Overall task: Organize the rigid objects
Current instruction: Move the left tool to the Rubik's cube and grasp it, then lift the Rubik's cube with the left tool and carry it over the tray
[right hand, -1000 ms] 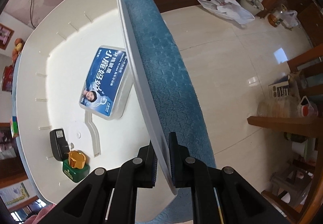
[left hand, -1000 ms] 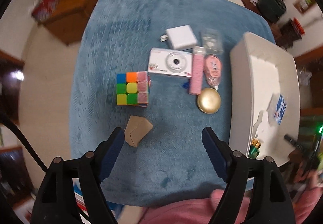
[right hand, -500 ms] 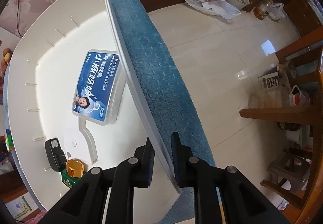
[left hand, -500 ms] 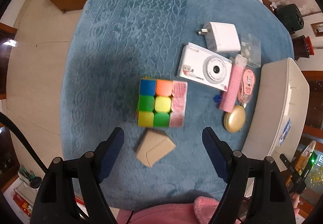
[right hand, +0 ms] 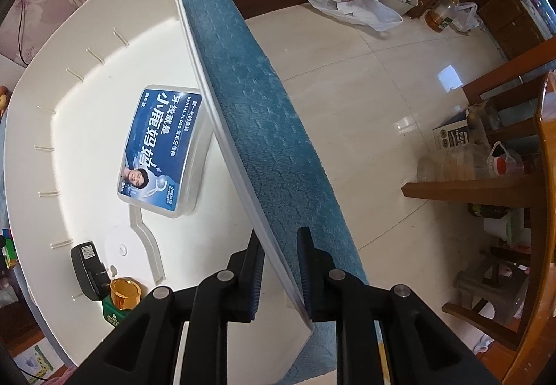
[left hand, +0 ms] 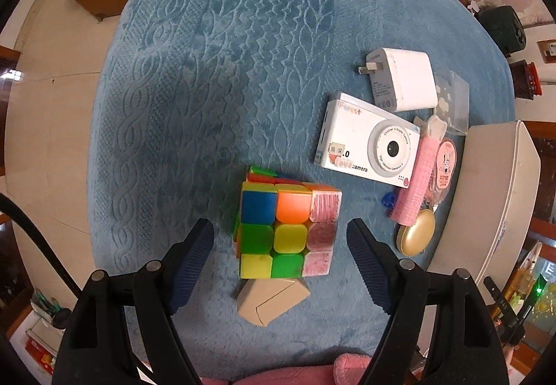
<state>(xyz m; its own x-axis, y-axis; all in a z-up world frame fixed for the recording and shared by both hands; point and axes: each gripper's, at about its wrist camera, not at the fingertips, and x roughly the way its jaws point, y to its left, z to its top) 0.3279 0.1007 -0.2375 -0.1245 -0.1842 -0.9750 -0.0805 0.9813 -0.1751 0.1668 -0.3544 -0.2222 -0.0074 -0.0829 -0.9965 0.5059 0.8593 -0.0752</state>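
A multicoloured puzzle cube (left hand: 288, 232) sits on the blue mat (left hand: 208, 72). My left gripper (left hand: 279, 246) points down over it with one jaw on each side. The jaws are closing, and their pads stand clear of the cube's sides. A tan angular block (left hand: 271, 298) lies just below the cube. In the right wrist view, my right gripper (right hand: 279, 267) straddles the white tray's wall (right hand: 222, 128). Its jaws are opening, with a small gap on each side. Inside the tray lie a blue floss box (right hand: 160, 148), a black charger (right hand: 85, 263) and a gold-capped green bottle (right hand: 121, 294).
To the right of the cube lie a white toy camera (left hand: 368, 148), a white plug charger (left hand: 403, 79), a pink roller (left hand: 420, 173), a gold compact (left hand: 417, 235) and a clear packet (left hand: 451, 100). The white tray (left hand: 500, 194) stands at the mat's right edge. A pink sleeve (left hand: 312, 371) shows at the bottom.
My left gripper came down and across from the tan block to the cube, which now sits between its jaws. My right gripper's jaws have parted from the tray wall they were clamping.
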